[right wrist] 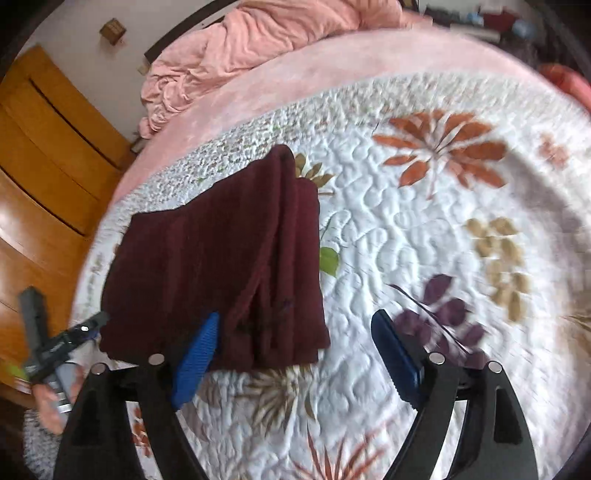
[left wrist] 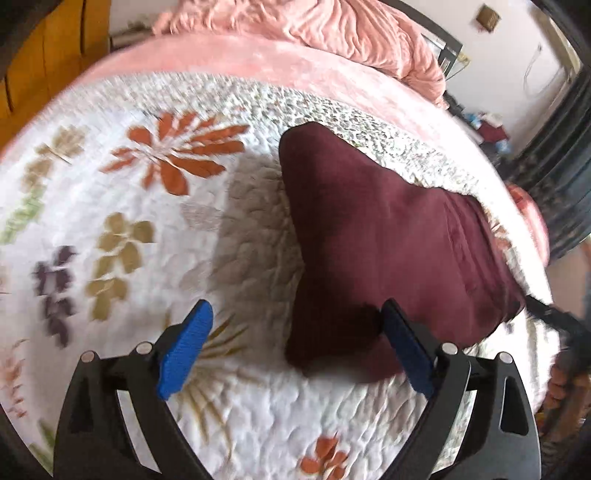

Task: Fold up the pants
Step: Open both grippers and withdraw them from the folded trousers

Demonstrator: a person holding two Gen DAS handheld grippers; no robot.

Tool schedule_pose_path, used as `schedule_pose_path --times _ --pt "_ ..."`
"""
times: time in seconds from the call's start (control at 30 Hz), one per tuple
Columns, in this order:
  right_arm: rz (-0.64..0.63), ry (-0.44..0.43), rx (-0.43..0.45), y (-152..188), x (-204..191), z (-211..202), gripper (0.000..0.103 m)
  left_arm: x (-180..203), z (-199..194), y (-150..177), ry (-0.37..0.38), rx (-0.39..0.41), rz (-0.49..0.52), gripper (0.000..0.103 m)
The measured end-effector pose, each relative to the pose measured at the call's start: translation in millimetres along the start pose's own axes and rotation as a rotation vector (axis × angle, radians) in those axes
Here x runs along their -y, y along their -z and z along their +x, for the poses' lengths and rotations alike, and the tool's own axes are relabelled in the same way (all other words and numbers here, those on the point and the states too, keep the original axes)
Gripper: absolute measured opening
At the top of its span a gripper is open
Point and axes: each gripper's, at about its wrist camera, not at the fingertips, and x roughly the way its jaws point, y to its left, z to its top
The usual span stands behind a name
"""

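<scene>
1. On the left of my left wrist view I see the white quilted bedspread with orange, tan and purple flower prints [left wrist: 110, 229] covering the bed; a crumpled pink blanket [left wrist: 332, 33] lies along its far edge.
2. My left tongs [left wrist: 297, 349] stand wide — blue pads apart, gripping nothing. The near corner of the folded maroon knit pants [left wrist: 388, 236] lies between the pads, close to the right-hand one, but I cannot tell whether that pad touches the cloth.
3. The pants lie on the bedspread in a thick folded stack, running from that corner away to the right.
4. In my right wrist view an orange-brown wooden wardrobe [right wrist: 48, 155] fills the left edge, and below it the other tongs show with part of a hand.
5. There the pants [right wrist: 221, 258] lie left of centre, layered edges facing right.
6. My right tongs [right wrist: 295, 341] are wide too — left pad over the stack's near edge, right pad over bare quilt, nothing clamped.
</scene>
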Motion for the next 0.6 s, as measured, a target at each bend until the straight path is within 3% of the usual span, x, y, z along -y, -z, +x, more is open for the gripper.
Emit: schedule_pose_path --times 0.17,0.33,0.6 --pt "-0.088 0.168 0.053 23.1 -38.3 -28.4 0.087 22.6 -29.2 20.0 -0.085 0.022 0.071 0.092" --pt "-0.085 0.154 0.057 43.9 -56.7 -41.3 0.087 37.3 -46.2 30.7 -0.115 0.017 0.095 0.092" --pt "-0.113 0.205 0.072 62.4 -71.8 -61.0 0.087 45.0 -75.4 46.2 -0.193 0.062 0.112 0.092"
